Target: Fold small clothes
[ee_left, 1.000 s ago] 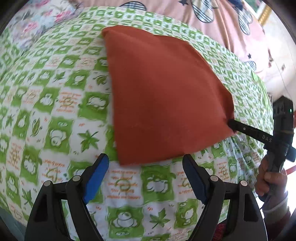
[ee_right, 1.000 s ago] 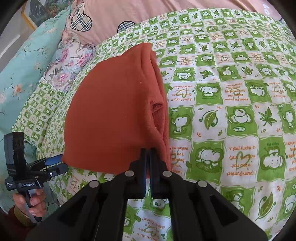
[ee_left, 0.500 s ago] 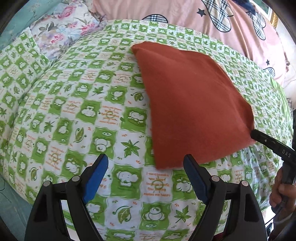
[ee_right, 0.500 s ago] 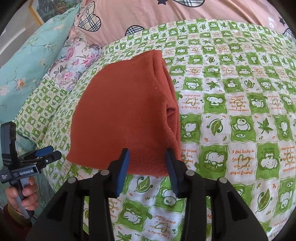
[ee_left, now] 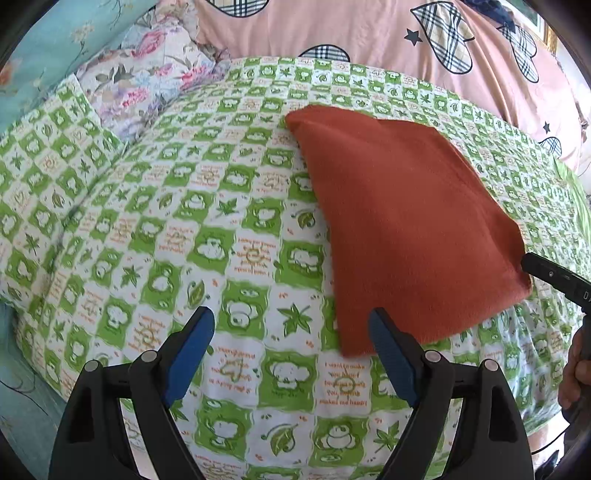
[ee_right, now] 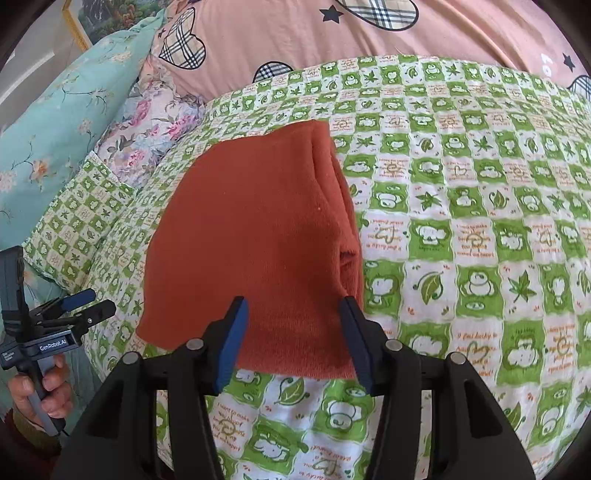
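Note:
A rust-red cloth [ee_left: 406, 229] lies folded flat on the green chequered bedspread [ee_left: 229, 258]. Its stacked folded edges [ee_right: 343, 229] show along its right side in the right wrist view. My left gripper [ee_left: 291, 321] hangs open over the bedspread, just left of the cloth's near corner, with nothing between its blue pads. My right gripper [ee_right: 293, 306] has its jaws opening. The cloth's [ee_right: 251, 240] near edge lies below and between them, and the pads do not press on it. Each gripper shows in the other's view: the right gripper [ee_left: 554, 280] at the cloth's right corner, the left gripper [ee_right: 74, 310] held by a hand [ee_right: 33, 391].
A pink quilt with plaid hearts [ee_left: 369, 33] lies bunched behind the bedspread. A floral pillow [ee_right: 155, 122] and a teal pillow [ee_right: 62, 122] sit at the back left, with a green chequered pillow [ee_left: 44, 177] beside them. The bed's front edge runs just below the grippers.
My right gripper was shut on the cloth's near edge and has let go, its jaws parting wide. Both grippers rose and drew back, so more of the bed shows.

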Available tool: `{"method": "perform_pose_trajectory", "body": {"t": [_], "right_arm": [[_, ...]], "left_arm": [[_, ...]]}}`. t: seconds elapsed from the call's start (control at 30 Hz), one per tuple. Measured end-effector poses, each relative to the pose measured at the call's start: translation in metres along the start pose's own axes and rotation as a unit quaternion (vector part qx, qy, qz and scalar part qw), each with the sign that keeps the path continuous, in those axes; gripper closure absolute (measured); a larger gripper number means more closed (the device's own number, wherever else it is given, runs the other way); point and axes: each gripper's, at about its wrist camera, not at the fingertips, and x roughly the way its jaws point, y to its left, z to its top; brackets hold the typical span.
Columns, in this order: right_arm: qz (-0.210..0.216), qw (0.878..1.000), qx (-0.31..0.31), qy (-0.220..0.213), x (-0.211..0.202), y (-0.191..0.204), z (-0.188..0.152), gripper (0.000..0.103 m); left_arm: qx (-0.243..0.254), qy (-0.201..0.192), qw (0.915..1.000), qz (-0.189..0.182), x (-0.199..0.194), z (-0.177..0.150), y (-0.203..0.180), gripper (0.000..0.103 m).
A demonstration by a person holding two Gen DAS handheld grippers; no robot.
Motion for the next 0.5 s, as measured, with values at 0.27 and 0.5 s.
{"method": "perform_pose_trajectory", "body": {"t": [0.27, 0.5], "right_arm": [[0.005, 1.000, -0.006, -0.011, 0.025, -0.004, 0.048, 0.048], [0.018, 1.000, 0.024, -0.001, 0.072, -0.020, 0.103, 0.048]], "left_arm": [[-0.012, 0.008, 0.9996, -0.023, 0.023, 0.028, -0.003, 0.017], [-0.006, 0.009, 0.9999, -0.012, 0.050, 0.061, -0.016, 0.017]]}}
